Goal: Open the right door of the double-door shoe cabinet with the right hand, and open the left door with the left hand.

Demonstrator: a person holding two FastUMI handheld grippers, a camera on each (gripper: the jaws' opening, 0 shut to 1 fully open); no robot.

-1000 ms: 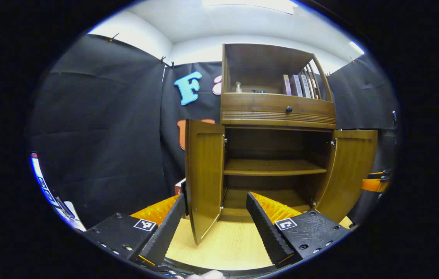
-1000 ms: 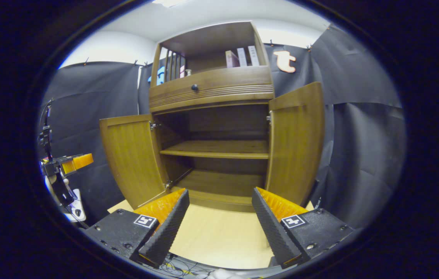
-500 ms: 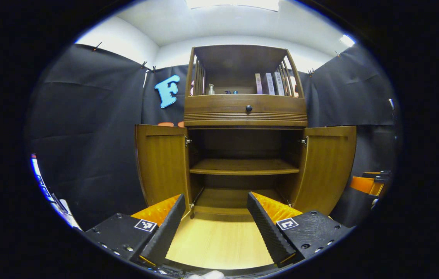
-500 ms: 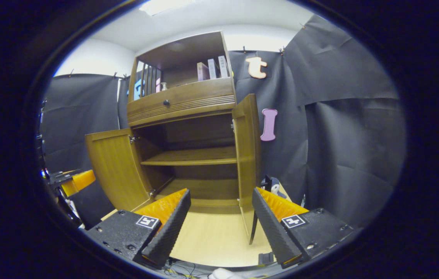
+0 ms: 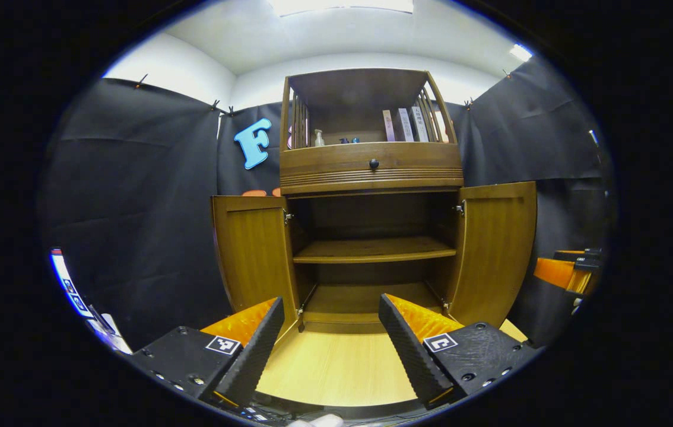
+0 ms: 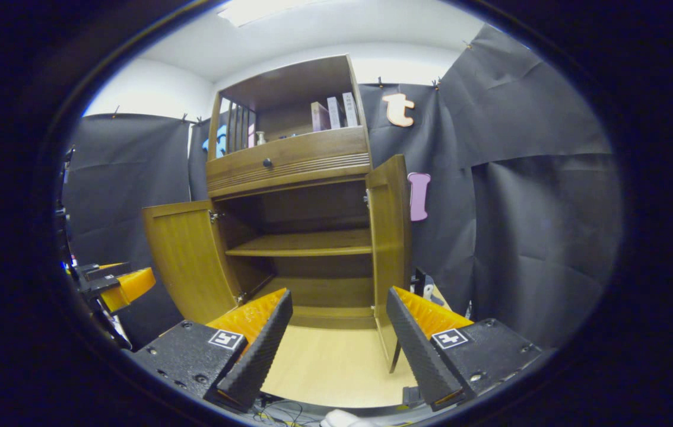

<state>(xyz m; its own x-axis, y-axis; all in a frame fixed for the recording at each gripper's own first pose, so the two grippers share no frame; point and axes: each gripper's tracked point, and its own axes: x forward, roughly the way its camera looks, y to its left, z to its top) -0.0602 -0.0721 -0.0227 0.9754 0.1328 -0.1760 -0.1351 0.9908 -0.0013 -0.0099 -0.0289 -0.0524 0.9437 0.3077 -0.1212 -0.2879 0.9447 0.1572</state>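
One cabinet stands with two doors, the left door and right door, both swung open; two bare shelves inside. Left gripper and right gripper are both spread, grasping nothing; the books up top are too small to count.

Pale wooden floor, brown shoe cabinet standing at its far edge against the black cloth, bare boards along the near edge
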